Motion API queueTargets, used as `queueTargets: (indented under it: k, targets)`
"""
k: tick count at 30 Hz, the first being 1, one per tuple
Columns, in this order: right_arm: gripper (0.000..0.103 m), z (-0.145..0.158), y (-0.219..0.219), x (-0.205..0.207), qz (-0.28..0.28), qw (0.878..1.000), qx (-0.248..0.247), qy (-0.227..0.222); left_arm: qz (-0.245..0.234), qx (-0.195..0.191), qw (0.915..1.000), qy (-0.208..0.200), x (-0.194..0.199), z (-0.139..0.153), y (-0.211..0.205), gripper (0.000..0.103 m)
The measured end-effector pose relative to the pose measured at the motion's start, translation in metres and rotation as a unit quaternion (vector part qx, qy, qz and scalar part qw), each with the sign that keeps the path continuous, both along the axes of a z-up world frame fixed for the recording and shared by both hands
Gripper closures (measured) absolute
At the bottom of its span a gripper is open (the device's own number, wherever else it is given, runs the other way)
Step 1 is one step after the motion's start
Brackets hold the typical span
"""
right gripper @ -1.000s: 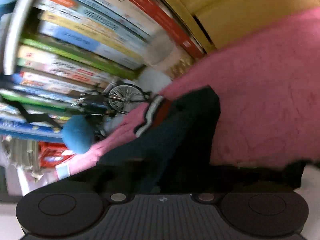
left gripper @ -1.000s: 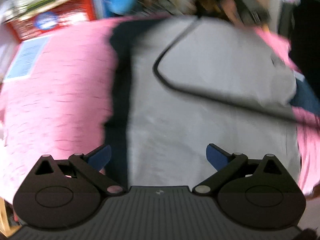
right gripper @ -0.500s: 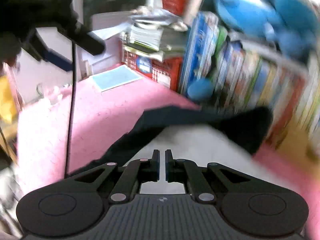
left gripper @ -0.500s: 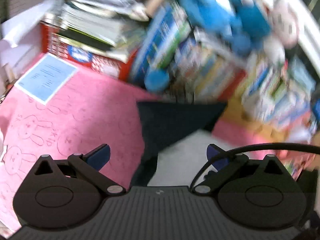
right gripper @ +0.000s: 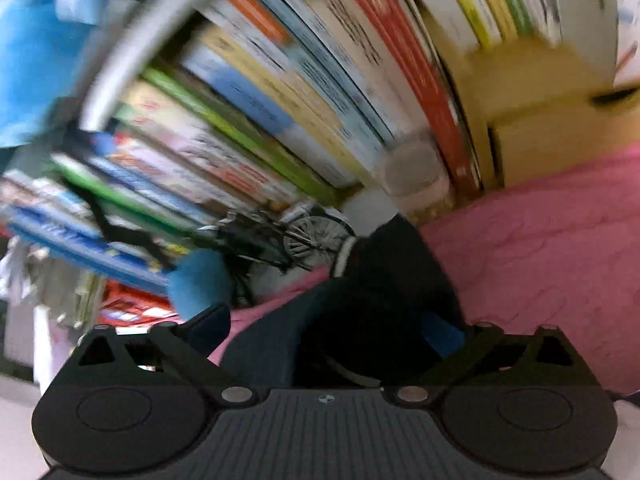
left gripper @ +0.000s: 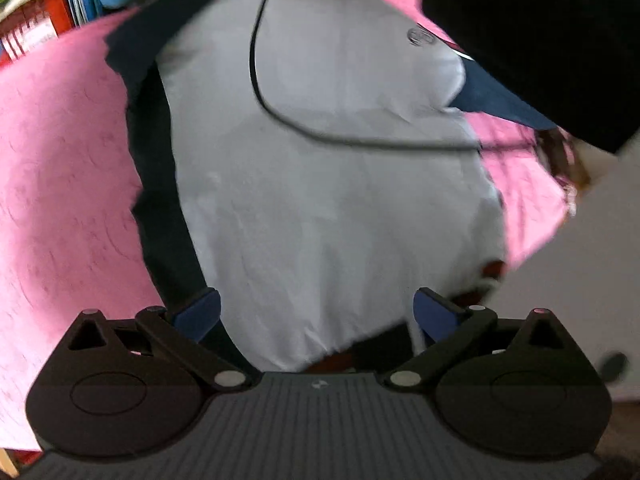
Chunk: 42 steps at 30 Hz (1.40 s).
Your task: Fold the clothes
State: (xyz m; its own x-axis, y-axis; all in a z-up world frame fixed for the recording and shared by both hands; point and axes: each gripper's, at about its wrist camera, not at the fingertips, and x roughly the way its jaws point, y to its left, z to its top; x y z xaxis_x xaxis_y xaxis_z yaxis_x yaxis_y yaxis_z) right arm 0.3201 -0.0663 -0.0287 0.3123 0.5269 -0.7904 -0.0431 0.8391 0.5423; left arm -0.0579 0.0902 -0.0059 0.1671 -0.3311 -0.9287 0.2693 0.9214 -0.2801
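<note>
A pink cloth [left gripper: 68,184] covers the table, and the white shirt [left gripper: 328,184] with navy sleeves lies flat on it, a black cable [left gripper: 304,130] across it. The left tongs [left gripper: 316,314] stand released above its hem. The right tongs [right gripper: 326,330] are opening over the navy sleeve [right gripper: 384,280], which lies between them. Books [right gripper: 280,92] fill the room from 10 to 1 o'clock.

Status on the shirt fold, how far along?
Early. Done: the grey shirt lies spread flat on the pink cover. In hand: nothing; left gripper open above the hem, right gripper opening over the navy sleeve. Left: sleeves still out, no body fold visible.
</note>
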Motion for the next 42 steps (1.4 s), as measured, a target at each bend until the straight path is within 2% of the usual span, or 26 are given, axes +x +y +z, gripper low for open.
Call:
queueTargets:
  k: [1,2,3,5,7,8,10,12,14,15,17,18,20,22,24,25,27,28,31,33,35,37,39,42]
  targets:
    - [0.060,-0.004,-0.002,-0.001,-0.007,1.000,-0.005,-0.001,0.004,-0.007,1.0000,0.002,-0.004,0.004,0.005,0.000]
    - [0.082,-0.008,-0.004,-0.001,-0.013,1.000,-0.011,-0.002,0.012,-0.014,0.9998,0.001,-0.009,0.008,0.011,0.000]
    - [0.096,-0.009,-0.005,-0.002,-0.012,1.000,-0.022,-0.003,0.033,-0.019,0.9992,-0.010,-0.014,0.014,0.020,0.000]
    - [0.097,-0.001,-0.005,-0.011,0.008,0.998,-0.039,-0.040,0.107,-0.048,0.9925,-0.032,-0.017,0.024,0.050,0.000]
    - [0.098,0.023,-0.001,-0.033,0.045,0.989,-0.073,-0.119,0.202,-0.090,0.9738,-0.051,-0.017,0.031,0.085,0.000]
    - [0.098,0.040,0.004,-0.055,0.076,0.977,-0.093,-0.174,0.245,-0.100,0.9624,-0.063,-0.015,0.035,0.100,0.000]
    - [0.098,0.067,0.017,-0.101,0.149,0.945,-0.116,-0.268,0.289,-0.116,0.9455,-0.096,-0.003,0.046,0.117,0.000]
    - [0.098,0.081,0.029,-0.155,0.234,0.900,-0.136,-0.342,0.313,-0.130,0.9312,-0.133,0.012,0.059,0.127,0.000]
    - [0.098,0.087,0.037,-0.214,0.319,0.846,-0.151,-0.400,0.308,-0.140,0.9276,-0.158,0.034,0.068,0.124,0.000]
    - [0.098,0.083,0.040,-0.237,0.355,0.830,-0.150,-0.402,0.304,-0.143,0.9268,-0.167,0.047,0.071,0.120,0.000]
    - [0.098,0.067,0.046,-0.272,0.409,0.813,-0.149,-0.386,0.286,-0.145,0.9318,-0.170,0.080,0.066,0.105,0.000]
    - [0.098,0.055,0.048,-0.285,0.424,0.812,-0.153,-0.370,0.276,-0.144,0.9349,-0.170,0.098,0.063,0.095,0.000]
    - [0.098,0.033,0.050,-0.305,0.442,0.813,-0.164,-0.342,0.248,-0.127,0.9481,-0.154,0.133,0.046,0.067,0.000]
    - [0.097,0.017,0.049,-0.318,0.444,0.816,-0.179,-0.325,0.212,-0.080,0.9672,-0.115,0.160,0.021,0.031,0.000]
    - [0.096,0.006,0.046,-0.324,0.437,0.824,-0.187,-0.309,0.159,-0.023,0.9826,-0.093,0.167,-0.003,-0.005,0.000]
    - [0.094,0.004,0.044,-0.325,0.432,0.828,-0.189,-0.303,0.143,0.011,0.9855,-0.090,0.163,-0.015,-0.020,0.000]
    - [0.093,-0.002,0.038,-0.326,0.425,0.833,-0.195,-0.295,0.146,0.033,0.9854,-0.082,0.150,-0.036,-0.030,0.000]
    - [0.089,-0.004,0.035,-0.325,0.420,0.836,-0.195,-0.293,0.163,0.030,0.9838,-0.068,0.144,-0.047,-0.028,0.000]
    - [0.086,-0.013,0.024,-0.321,0.407,0.850,-0.198,-0.269,0.233,0.011,0.9724,-0.014,0.133,-0.079,-0.019,0.000]
    - [0.084,-0.016,0.013,-0.328,0.407,0.853,-0.199,-0.257,0.247,-0.010,0.9689,0.001,0.129,-0.091,-0.020,0.003]
    - [0.073,-0.015,0.001,-0.331,0.406,0.859,-0.194,-0.244,0.216,-0.040,0.9754,-0.018,0.122,-0.084,-0.028,0.015]
    - [0.032,-0.007,-0.024,-0.329,0.392,0.877,-0.174,-0.218,0.156,-0.083,0.9836,-0.034,0.113,-0.071,-0.036,0.015]
    - [0.027,-0.002,-0.054,-0.325,0.367,0.895,-0.169,-0.189,0.090,-0.130,0.9862,-0.048,0.103,-0.055,-0.041,0.014]
    - [0.027,-0.002,-0.085,-0.322,0.327,0.908,-0.209,-0.156,0.100,-0.162,0.9791,-0.071,0.089,-0.044,-0.028,0.003]
